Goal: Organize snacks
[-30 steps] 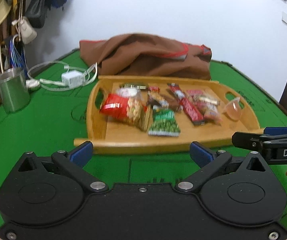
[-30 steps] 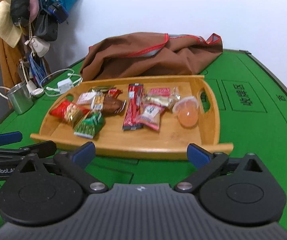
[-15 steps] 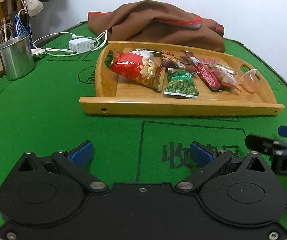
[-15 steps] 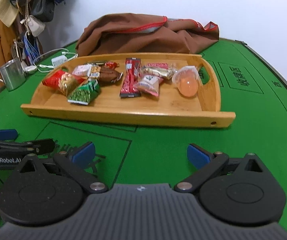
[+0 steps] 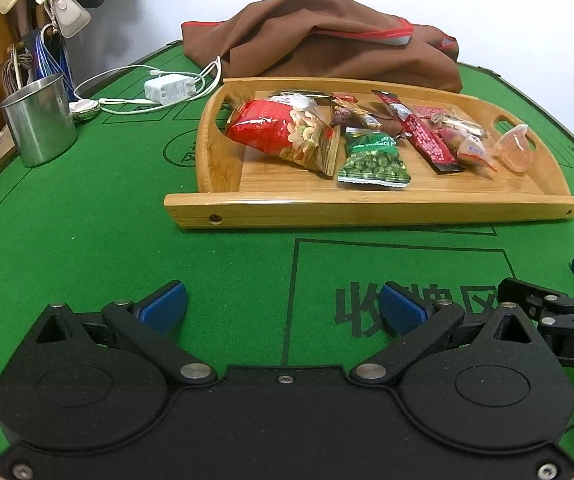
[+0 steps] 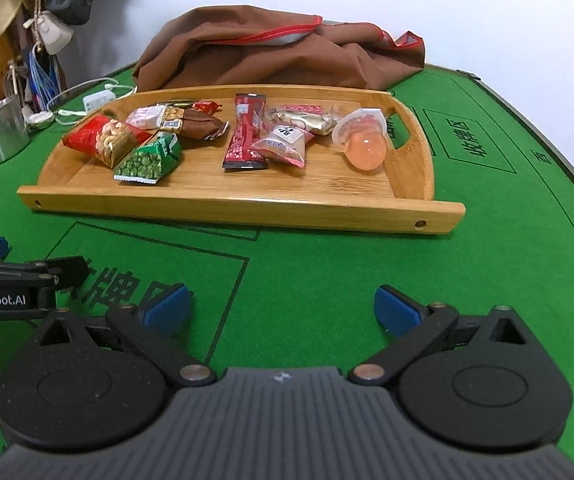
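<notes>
A bamboo tray (image 5: 367, 212) (image 6: 247, 204) sits on the green felt table and holds several snacks: a red nut bag (image 5: 283, 132) (image 6: 103, 140), a green wasabi pea bag (image 5: 373, 160) (image 6: 149, 162), a dark red bar (image 5: 419, 132) (image 6: 247, 132), a pink wrapped sweet (image 6: 285, 146) and an orange jelly cup (image 5: 515, 148) (image 6: 365, 140). My left gripper (image 5: 283, 306) is open and empty, low over the felt in front of the tray. My right gripper (image 6: 283, 304) is open and empty beside it, to its right.
A brown cloth bag (image 5: 327, 40) (image 6: 279, 48) lies behind the tray. A steel cup (image 5: 39, 120) (image 6: 3, 128) and a white charger with cable (image 5: 167, 88) stand at the left. Hats and bags hang at the far left. The table edge curves at the right.
Both grippers have pulled back from the tray and dropped lower toward the felt. The tray now looks farther off. Both stay open and empty.
</notes>
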Action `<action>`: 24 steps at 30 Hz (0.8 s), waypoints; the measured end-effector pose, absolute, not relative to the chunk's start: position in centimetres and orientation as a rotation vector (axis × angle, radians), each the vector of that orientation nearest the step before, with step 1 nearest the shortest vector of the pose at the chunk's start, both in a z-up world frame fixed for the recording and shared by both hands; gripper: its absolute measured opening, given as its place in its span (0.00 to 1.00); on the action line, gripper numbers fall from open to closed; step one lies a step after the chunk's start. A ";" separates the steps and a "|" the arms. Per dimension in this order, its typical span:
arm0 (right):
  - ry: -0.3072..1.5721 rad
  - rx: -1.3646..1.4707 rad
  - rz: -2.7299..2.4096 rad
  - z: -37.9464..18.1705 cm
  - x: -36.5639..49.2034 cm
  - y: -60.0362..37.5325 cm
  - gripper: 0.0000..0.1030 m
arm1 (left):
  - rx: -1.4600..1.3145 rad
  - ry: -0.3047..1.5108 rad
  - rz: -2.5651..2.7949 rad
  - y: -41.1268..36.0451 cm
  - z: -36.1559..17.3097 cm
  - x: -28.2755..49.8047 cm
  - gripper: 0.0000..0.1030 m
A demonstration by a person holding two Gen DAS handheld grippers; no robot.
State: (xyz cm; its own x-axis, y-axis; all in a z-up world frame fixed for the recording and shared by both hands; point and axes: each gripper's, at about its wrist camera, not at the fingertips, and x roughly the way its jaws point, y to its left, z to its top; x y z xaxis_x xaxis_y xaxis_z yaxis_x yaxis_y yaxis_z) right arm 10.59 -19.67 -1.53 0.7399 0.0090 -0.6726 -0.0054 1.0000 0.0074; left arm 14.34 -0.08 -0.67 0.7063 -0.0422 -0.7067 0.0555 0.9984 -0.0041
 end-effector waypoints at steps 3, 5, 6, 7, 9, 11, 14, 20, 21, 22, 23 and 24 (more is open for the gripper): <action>0.744 -0.014 0.004 -1.6 10.6 -19.4 1.00 | 0.018 0.785 -0.054 -0.1 -0.7 14.3 1.00; 0.744 -0.013 0.005 -1.6 10.6 -19.5 1.00 | 0.018 0.785 -0.054 -0.1 -0.7 14.3 1.00; 0.744 -0.013 0.005 -1.6 10.7 -19.5 1.00 | 0.018 0.785 -0.054 -0.1 -0.7 14.3 1.00; 0.744 -0.013 0.005 -1.6 10.7 -19.5 1.00 | 0.019 0.785 -0.054 -0.1 -0.7 14.3 1.00; 0.743 -0.013 0.005 -1.6 10.7 -19.5 1.00 | 0.019 0.785 -0.054 -0.1 -0.7 14.3 1.00; 0.739 -0.012 0.003 -1.6 10.7 -19.5 1.00 | 0.021 0.785 -0.054 -0.1 -0.7 14.4 1.00; 0.736 -0.011 0.000 -1.7 10.8 -19.6 1.00 | 0.021 0.785 -0.054 -0.1 -0.8 14.4 1.00; 0.736 -0.011 0.000 -1.7 10.8 -19.6 1.00 | 0.021 0.785 -0.054 -0.1 -0.7 14.4 1.00; 0.736 -0.011 0.000 -1.7 10.8 -19.6 1.00 | 0.021 0.785 -0.054 -0.1 -0.7 14.4 1.00; 0.736 -0.011 0.000 -1.7 10.8 -19.6 1.00 | 0.021 0.785 -0.054 -0.1 -0.7 14.4 1.00; 0.736 -0.011 0.000 -1.7 10.8 -19.6 1.00 | 0.021 0.785 -0.053 -0.1 -0.7 14.4 1.00; 0.736 -0.011 0.000 -1.7 10.8 -19.6 1.00 | 0.020 0.785 -0.053 -0.1 -0.7 14.4 1.00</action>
State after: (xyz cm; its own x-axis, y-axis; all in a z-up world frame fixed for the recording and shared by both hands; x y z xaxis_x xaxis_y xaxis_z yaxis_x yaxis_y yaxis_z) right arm 10.76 -19.56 -1.65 0.7413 -0.0038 -0.6712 -0.0038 0.9999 -0.0099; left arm 14.39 -0.12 -0.74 0.7060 -0.0406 -0.7071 0.0557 0.9984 -0.0016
